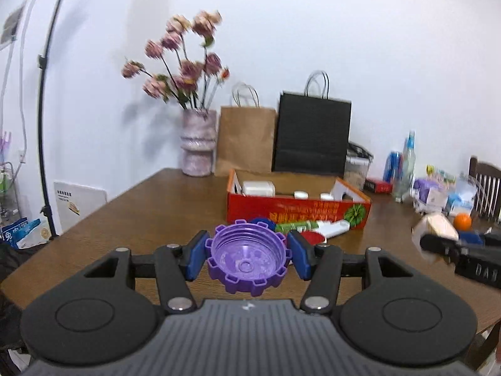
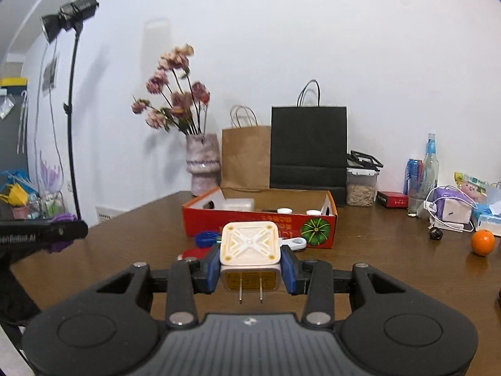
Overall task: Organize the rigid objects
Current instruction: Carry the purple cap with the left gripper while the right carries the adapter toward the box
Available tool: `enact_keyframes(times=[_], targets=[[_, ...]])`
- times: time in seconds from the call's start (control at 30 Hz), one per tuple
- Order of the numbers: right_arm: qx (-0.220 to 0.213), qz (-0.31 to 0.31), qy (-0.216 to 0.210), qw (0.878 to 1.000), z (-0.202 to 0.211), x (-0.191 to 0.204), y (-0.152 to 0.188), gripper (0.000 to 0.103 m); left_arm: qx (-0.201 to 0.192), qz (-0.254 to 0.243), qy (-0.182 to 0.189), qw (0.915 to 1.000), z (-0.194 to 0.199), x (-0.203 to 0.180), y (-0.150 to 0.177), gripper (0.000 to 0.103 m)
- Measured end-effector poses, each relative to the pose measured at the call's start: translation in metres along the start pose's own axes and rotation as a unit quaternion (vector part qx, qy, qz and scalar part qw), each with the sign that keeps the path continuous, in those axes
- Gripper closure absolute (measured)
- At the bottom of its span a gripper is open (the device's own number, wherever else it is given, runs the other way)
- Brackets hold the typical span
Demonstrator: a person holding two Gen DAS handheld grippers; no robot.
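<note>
You are holding a purple toothed cap [image 1: 247, 258] in the left tongs [image 1: 247, 255], its hollow side facing the camera, with the blue pads [image 1: 195, 258] pressing on its two sides above the brown bench [image 1: 141, 219]. In the right tongs [image 2: 249, 268] you are gripping a white plug adapter [image 2: 249, 244], its two metal prongs pointing back toward you. Both tongs are facing the red cardboard box [image 1: 297, 210], which is sitting ahead on the bench in front of a brown paper bag [image 1: 245, 139] and a black paper bag [image 1: 313, 134]. A white charger block [image 1: 258, 188] and small white caps are lying inside the box. A blue cap [image 2: 206, 238], a red lid [image 2: 195, 253] and a white tube [image 1: 335, 228] are resting just before its front wall. An orange [image 2: 483, 242] is lying well apart to the right.
</note>
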State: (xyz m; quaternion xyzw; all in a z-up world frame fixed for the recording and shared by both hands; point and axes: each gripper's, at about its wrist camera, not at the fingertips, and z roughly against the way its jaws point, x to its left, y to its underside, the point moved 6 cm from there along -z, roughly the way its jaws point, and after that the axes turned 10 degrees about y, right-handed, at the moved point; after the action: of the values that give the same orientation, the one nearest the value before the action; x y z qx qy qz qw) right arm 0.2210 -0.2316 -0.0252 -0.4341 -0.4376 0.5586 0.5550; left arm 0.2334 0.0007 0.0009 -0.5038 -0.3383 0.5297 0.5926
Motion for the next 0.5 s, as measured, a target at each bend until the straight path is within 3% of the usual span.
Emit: enact_keyframes(times=[0.2,0.5], targets=[[-0.015,-0.018,0.009,1.0,0.044,0.005,0.009,0.065,-0.039,-0.007,0.007,0.9992,0.043,-0.007,-0.009,0.047],[-0.035,-0.016,0.023,0.999,0.082,0.002,0.012,0.065,-0.049,-0.013,0.028,0.9983,0.064,-0.019,-0.009,0.047]])
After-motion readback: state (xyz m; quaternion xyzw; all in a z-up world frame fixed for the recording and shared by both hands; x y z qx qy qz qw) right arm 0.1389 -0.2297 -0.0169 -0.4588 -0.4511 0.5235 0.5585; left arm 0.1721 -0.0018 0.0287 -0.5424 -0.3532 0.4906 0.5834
